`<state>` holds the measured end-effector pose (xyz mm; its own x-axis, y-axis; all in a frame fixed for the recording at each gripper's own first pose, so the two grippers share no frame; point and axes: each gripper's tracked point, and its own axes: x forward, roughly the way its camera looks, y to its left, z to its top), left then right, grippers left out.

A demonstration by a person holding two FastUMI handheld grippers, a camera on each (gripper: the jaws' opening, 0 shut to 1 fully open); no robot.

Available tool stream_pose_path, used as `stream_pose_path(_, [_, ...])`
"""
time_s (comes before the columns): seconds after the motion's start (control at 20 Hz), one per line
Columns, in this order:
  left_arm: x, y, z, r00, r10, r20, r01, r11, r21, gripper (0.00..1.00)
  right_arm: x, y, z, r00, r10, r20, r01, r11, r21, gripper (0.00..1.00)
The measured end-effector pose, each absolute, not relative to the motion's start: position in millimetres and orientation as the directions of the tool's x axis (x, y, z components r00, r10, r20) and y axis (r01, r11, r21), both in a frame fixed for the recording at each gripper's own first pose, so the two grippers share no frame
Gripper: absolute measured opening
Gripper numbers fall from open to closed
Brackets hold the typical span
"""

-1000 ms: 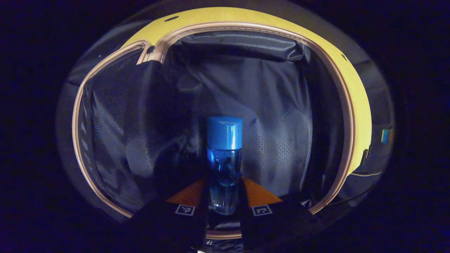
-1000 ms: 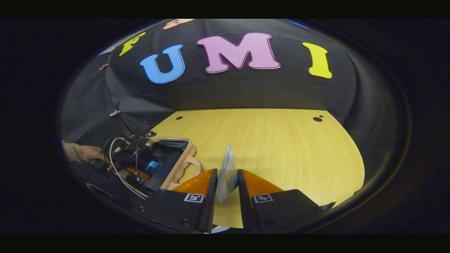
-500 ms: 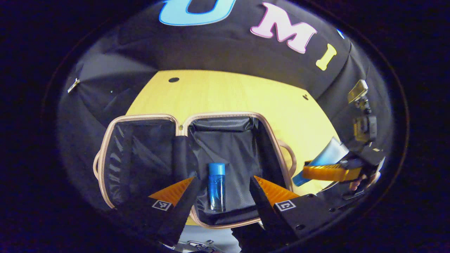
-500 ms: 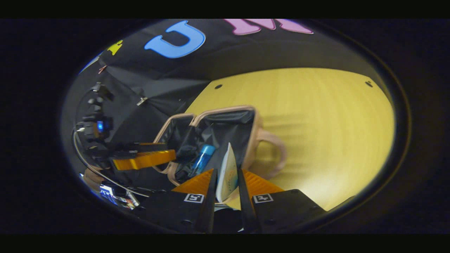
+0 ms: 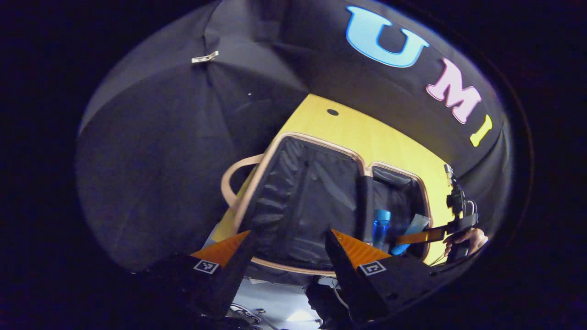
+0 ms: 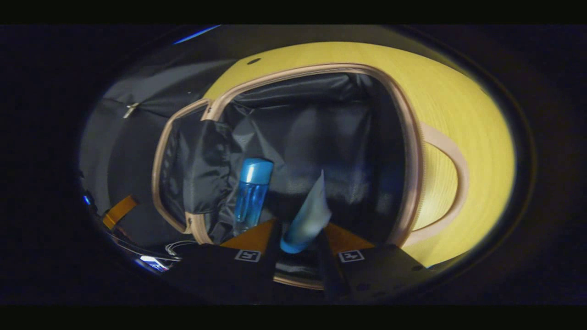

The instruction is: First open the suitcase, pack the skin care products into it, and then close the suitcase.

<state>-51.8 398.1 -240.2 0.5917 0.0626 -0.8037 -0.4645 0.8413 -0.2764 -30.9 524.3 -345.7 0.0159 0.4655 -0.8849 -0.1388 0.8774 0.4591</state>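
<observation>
The suitcase (image 5: 316, 140) lies open on the wooden table (image 5: 367, 133), both dark-lined halves facing up. A blue bottle (image 5: 380, 227) with a blue cap rests in its right half. My left gripper (image 5: 288, 236) hangs open and holds nothing, above the near edge of the left half. In the right gripper view, the bottle (image 6: 252, 188) lies in the suitcase (image 6: 412, 137). Beside it a pale blue tube (image 6: 309, 213) leans cap-down between the parted fingers of my right gripper (image 6: 300, 224), which is low inside that half. From the left gripper view that right gripper (image 5: 426, 236) and the tube (image 5: 411, 229) show farther off.
Beige carry handles stick out from the suitcase on the left (image 5: 227, 178) and on the right (image 6: 461, 174). A hand (image 5: 470, 237) holds the right gripper. Black cloth walls close in behind and to the left. Bare tabletop (image 6: 458, 101) lies right of the suitcase.
My left gripper let go of the blue bottle in the suitcase, drew back and swung left. My right gripper carried the tube over into the suitcase and its jaws have widened.
</observation>
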Motion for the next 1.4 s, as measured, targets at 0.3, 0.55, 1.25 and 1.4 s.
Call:
stream_pose_path(0.3, [-53.4,462.7,-285.4,0.527,0.118,-0.841,-0.631,0.717,-0.295,0.95,-25.9,528.7,-325.0,0.044,0.458,-0.888,-0.095,0.887,0.453,0.91])
stream_pose_path(0.55, [-22.9,509.3,-301.1,0.479,0.111,-0.871,-0.635,0.728,-0.257,0.95,-5.5,512.2,-271.2,0.222,0.561,-0.797,-0.281,0.820,0.499,0.87])
stream_pose_path(1.25, [32.3,513.4,-389.4,0.262,0.094,-0.960,-0.537,0.841,-0.064,0.35,3.3,428.1,-241.7,0.402,0.546,-0.735,-0.250,0.837,0.486,0.98])
stream_pose_path(1.4, [34.5,514.0,-376.0,0.279,0.118,-0.953,-0.521,0.852,-0.047,0.16,2.0,419.5,-244.0,0.412,0.539,-0.735,-0.231,0.842,0.488,0.98])
